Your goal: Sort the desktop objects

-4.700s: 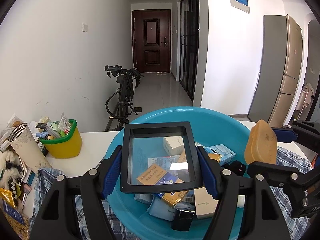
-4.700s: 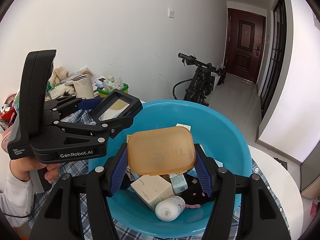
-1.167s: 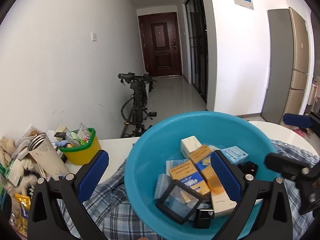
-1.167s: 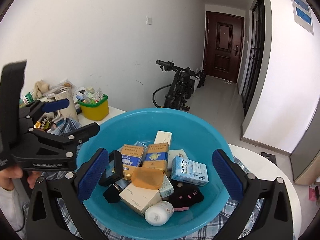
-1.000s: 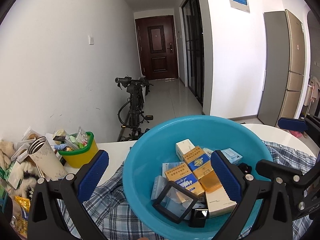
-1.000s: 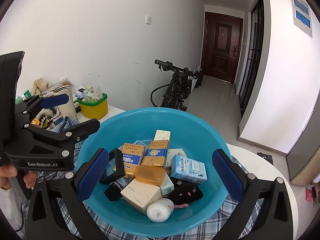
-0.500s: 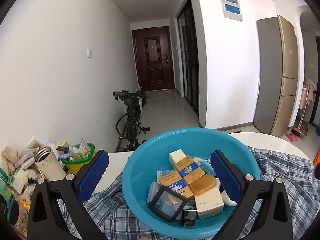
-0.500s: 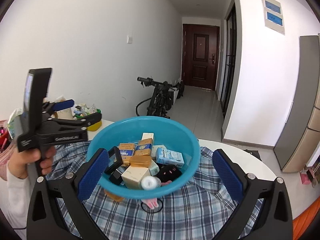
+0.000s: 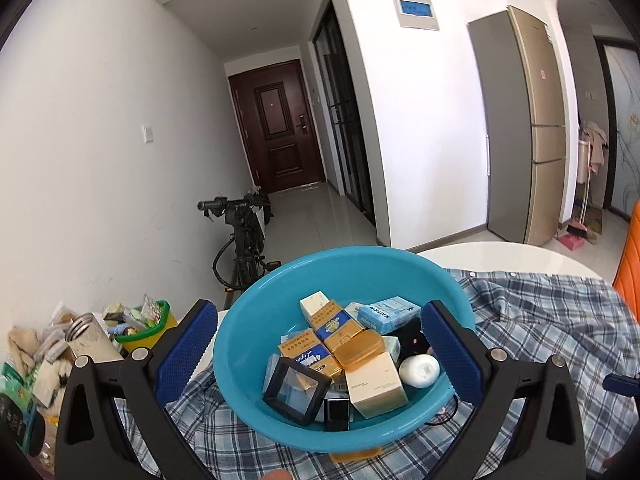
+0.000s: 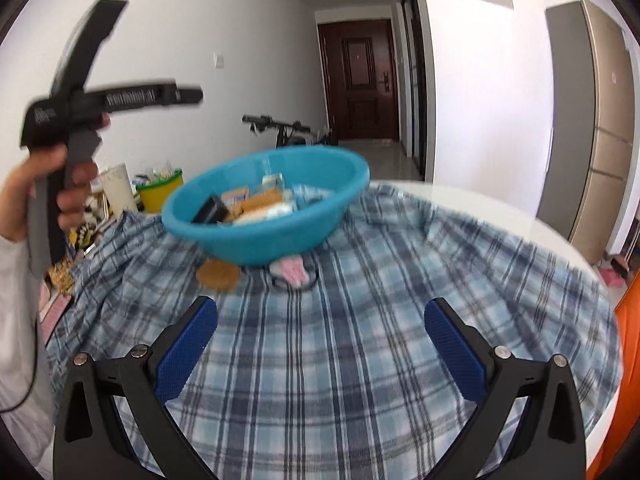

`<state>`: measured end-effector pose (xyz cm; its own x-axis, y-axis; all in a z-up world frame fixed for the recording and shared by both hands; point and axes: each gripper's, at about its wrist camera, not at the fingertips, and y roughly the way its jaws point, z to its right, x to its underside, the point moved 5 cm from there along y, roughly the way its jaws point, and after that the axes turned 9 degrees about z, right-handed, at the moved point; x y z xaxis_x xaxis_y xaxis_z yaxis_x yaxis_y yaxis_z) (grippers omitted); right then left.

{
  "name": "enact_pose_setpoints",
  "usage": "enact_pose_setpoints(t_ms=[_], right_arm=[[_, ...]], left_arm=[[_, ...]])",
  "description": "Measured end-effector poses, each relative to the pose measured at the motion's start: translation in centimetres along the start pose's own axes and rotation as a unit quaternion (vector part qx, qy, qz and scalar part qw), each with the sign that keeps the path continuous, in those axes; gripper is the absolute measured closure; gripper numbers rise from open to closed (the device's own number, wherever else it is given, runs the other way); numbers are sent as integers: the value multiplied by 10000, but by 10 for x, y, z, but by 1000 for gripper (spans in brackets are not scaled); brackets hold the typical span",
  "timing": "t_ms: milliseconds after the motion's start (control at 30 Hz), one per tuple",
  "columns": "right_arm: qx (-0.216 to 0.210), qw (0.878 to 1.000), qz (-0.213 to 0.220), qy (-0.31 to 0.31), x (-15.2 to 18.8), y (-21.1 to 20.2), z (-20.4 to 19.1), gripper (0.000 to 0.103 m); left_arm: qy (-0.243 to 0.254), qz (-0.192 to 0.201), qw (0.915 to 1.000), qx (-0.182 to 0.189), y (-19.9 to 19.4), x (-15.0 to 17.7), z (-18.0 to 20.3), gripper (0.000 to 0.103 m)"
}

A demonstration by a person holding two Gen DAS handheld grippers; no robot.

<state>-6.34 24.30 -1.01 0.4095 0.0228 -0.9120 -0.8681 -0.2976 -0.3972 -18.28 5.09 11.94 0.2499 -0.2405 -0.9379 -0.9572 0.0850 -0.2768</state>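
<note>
Left tool [image 9: 320,344]: spread wide, blue pads empty, touching nothing; it hangs over the near side of the blue basin [image 9: 280,280].
Right tool [image 10: 320,336]: also spread wide and empty, above the checked cloth [image 10: 360,340] near the desk's front edge, well apart from the basin.
Hand [image 10: 52,184]: grips the left tool's handle, up at the desk's left side.
Basin: sits on the cloth toward the back left of the round white desk [image 9: 500,252].
Contents: black-framed clear case [image 9: 296,390] at the near left, amber lidded box [image 9: 358,346] in the middle, cream carton [image 9: 374,384] just beside it, white bottle [image 9: 419,370], light blue carton [image 9: 388,314], several orange-and-blue packs.
Under the basin's front: a tan round piece [image 10: 218,274] and a pink-and-white plush bit [image 10: 290,270] peeking out.
Back left corner: yellow tub with green rim [image 9: 150,330] and loose clutter.
</note>
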Motion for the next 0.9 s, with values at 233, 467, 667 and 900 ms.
enact_pose_setpoints(t_ms=[233, 467, 667, 900], right_arm=[[9, 9996, -160, 230, 18, 7, 9, 0], [-44, 9999, -94, 24, 16, 1, -5, 0], [-133, 9998, -118, -74, 19, 5, -20, 0], [-240, 9993, -120, -263, 26, 2, -37, 0]], left_arm=[[452, 155, 9985, -250, -35, -11, 8, 0], [-425, 314, 9982, 279, -88, -10, -27, 0], [-684, 199, 9974, -72, -125, 32, -42, 0], [-812, -239, 9961, -257, -137, 105, -34, 0]])
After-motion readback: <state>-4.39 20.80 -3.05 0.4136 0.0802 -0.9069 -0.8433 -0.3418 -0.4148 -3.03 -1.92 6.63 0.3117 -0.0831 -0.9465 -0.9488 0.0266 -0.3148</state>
